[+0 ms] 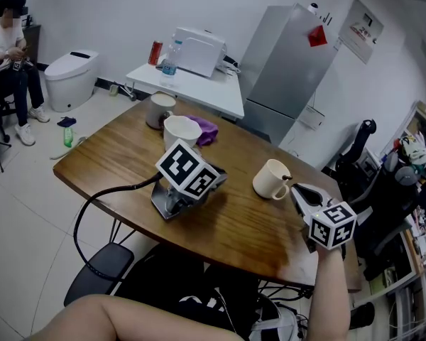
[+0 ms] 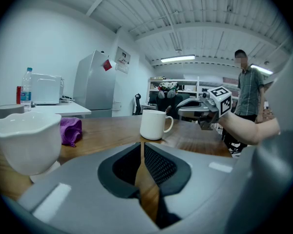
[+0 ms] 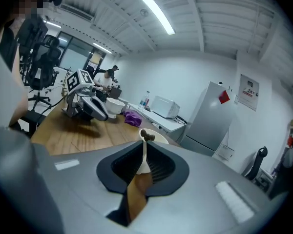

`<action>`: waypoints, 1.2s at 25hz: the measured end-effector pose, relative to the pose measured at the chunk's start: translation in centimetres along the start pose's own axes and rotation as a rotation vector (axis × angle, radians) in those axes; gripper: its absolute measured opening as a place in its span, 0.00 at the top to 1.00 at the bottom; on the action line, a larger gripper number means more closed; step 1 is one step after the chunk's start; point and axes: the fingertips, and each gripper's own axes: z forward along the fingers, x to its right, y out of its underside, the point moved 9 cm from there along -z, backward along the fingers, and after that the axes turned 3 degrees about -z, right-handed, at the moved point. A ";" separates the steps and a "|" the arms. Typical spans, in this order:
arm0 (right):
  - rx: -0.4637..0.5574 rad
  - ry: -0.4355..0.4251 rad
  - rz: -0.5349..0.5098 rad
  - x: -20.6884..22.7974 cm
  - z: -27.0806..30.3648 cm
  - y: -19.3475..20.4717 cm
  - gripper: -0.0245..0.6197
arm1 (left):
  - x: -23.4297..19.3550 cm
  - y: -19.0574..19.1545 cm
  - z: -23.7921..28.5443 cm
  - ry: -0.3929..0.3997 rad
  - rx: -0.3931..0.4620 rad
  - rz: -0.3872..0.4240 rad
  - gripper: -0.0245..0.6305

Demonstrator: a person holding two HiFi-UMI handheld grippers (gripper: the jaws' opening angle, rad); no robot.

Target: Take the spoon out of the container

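Note:
A cream mug (image 1: 271, 180) stands on the wooden table (image 1: 128, 155), near its right end. A dark spoon handle (image 1: 287, 178) sticks up out of it on the side facing my right gripper (image 1: 295, 190). In the right gripper view the jaws of that gripper (image 3: 144, 149) stand a narrow slit apart, and the spoon's brown end (image 3: 146, 134) shows just past the tips, with the mug (image 3: 158, 138) behind it. No pad presses on the spoon. My left gripper (image 1: 214, 183) lies on the table's middle, shut and empty, facing the mug (image 2: 153, 125).
A white bowl (image 1: 181, 131), a purple cloth (image 1: 206, 128) and a grey cup (image 1: 160, 111) sit at the table's far side. A black cable (image 1: 92, 204) hangs off the near edge. Beyond are a white side table (image 1: 192, 84), a fridge (image 1: 291, 69) and a seated person (image 1: 7, 55).

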 end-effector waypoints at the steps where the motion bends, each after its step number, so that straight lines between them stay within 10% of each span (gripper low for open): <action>1: -0.006 0.005 -0.014 0.1 0.1 -0.1 0.92 | 0.0 0.0 0.0 0.000 0.000 0.000 0.93; 18: -0.300 0.082 -0.746 -1.3 2.6 -2.6 0.78 | 0.1 -0.1 0.0 0.001 0.000 0.000 0.93; 30: -0.400 0.001 -0.989 -2.9 4.1 -3.1 0.78 | 0.0 0.0 0.0 0.000 -0.002 0.000 0.93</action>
